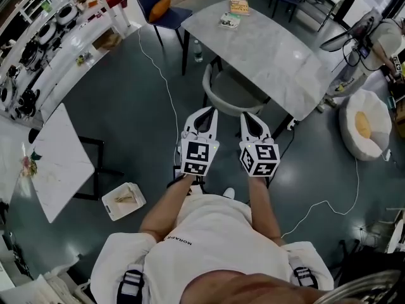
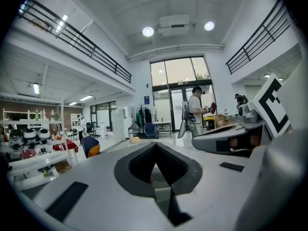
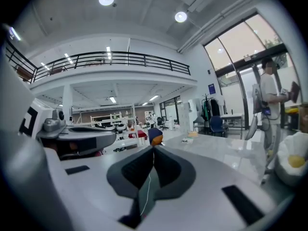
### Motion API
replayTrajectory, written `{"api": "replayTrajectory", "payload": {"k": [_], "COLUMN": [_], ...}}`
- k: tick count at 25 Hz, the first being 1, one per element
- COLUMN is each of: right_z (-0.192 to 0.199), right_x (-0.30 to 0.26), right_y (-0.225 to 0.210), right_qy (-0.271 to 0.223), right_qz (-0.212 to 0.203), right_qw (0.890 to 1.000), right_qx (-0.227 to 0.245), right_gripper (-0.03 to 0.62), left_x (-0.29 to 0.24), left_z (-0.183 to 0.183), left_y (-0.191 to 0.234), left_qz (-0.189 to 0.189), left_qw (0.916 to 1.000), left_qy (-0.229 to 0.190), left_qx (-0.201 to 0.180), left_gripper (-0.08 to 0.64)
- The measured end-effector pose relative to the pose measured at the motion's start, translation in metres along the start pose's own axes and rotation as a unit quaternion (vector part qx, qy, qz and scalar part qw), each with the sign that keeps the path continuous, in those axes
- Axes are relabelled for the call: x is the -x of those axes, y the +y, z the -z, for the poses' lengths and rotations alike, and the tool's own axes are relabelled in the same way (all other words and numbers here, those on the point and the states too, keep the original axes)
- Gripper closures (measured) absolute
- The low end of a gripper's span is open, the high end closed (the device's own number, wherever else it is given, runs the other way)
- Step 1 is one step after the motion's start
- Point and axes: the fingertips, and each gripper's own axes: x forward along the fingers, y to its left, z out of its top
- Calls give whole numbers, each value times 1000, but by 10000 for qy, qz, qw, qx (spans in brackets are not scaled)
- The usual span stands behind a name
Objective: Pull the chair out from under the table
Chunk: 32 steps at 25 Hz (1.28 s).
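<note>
Directly below the head camera, the person's two forearms reach forward side by side. Each holds a gripper pointing away from the body and close to level, marker cubes facing up. The left gripper (image 1: 205, 111) has its fingers pressed together with nothing between them, which its own view confirms as the dark pads meet in a closed seam (image 2: 155, 148). The right gripper (image 1: 251, 117) is likewise closed and empty, its pads meeting along one line (image 3: 153, 151). Both tips sit just short of the chair (image 1: 235, 92), and no contact with it can be seen. This chair is grey, with a rounded seat and a low curved backrest wrapping round it. It stands tucked at the near long edge of the table (image 1: 272, 52), with the backrest and part of the seat showing and the rest under the pale marble top. Two small flat items (image 1: 235, 13) lie toward the table's far end. Beyond its far corner stands a dark blue chair with an orange cushion (image 1: 158, 6).
</note>
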Motion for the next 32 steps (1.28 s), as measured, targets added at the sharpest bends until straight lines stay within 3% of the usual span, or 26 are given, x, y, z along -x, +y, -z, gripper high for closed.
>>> {"api": "replayTrajectory", "payload": {"k": [12, 14, 16, 20, 24, 27, 32], "right_z": [29, 35, 41, 59, 92, 112, 148], "right_x": [-53, -61, -71, -89, -108, -130, -157], "right_y": [-11, -15, -21, -39, -52, -62, -59], "right_qy": [575, 724, 885, 1189, 1757, 2123, 2586], "right_qz": [222, 193, 166, 155, 6, -218, -733], "right_qw": [9980, 9969, 9952, 9903, 9766, 9628, 9439], "right_qx": [133, 230, 374, 696, 1238, 1659, 1921], "right_gripper": [575, 530, 503, 485, 457, 430, 396], "left_x": [-51, -62, -76, -109, -132, -152, -174], "left_z": [39, 45, 51, 69, 102, 130, 176], "left_y": [21, 22, 22, 17, 16, 14, 10], "left_qz": [631, 725, 888, 1296, 1765, 2289, 2824], "left_qw": [9962, 9950, 9924, 9820, 9600, 9314, 8850], "left_qy": [499, 565, 655, 832, 1148, 1445, 1804], "left_qx": [-329, -385, -548, -1094, -1846, -2434, -3232], "left_gripper": [554, 554, 550, 469, 423, 408, 351]}}
